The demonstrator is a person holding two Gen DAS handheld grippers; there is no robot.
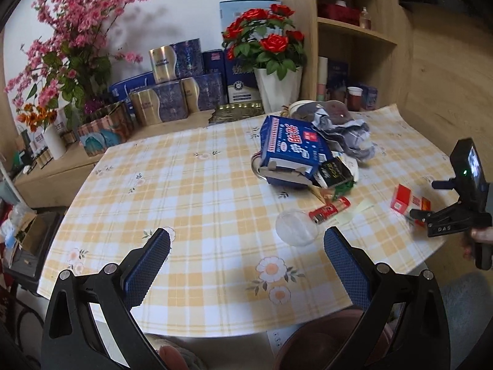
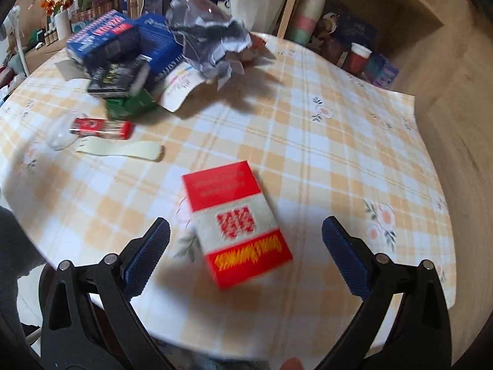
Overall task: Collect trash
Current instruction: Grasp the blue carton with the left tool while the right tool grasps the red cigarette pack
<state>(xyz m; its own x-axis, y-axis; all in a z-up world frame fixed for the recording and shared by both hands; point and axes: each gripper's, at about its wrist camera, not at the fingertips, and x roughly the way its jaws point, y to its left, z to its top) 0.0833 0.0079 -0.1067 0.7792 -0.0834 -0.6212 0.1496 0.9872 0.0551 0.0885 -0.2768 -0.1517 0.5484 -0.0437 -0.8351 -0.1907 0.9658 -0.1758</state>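
Trash lies on the yellow checked tablecloth [image 1: 191, 191]. A red and white pack [image 2: 237, 222] lies flat between the fingers of my open right gripper [image 2: 246, 242], touching neither pad. In the left wrist view the same pack [image 1: 408, 202] is at the right, with the right gripper [image 1: 414, 215] at it. My left gripper [image 1: 246, 246] hangs open over bare cloth, holding nothing. Ahead of it sit a clear plastic lid [image 1: 295, 226], a red wrapper [image 1: 329, 209], a blue box [image 1: 292, 148], a black box [image 1: 334, 169] and crumpled paper [image 1: 342, 129].
A cream plastic fork [image 2: 123, 151] and a green box [image 2: 129, 104] lie near the pile. A brown bin [image 1: 323, 339] stands below the table's near edge. Flower pots [image 1: 277, 86], gift boxes [image 1: 172, 101] and a wooden shelf [image 1: 357, 30] crowd the far side.
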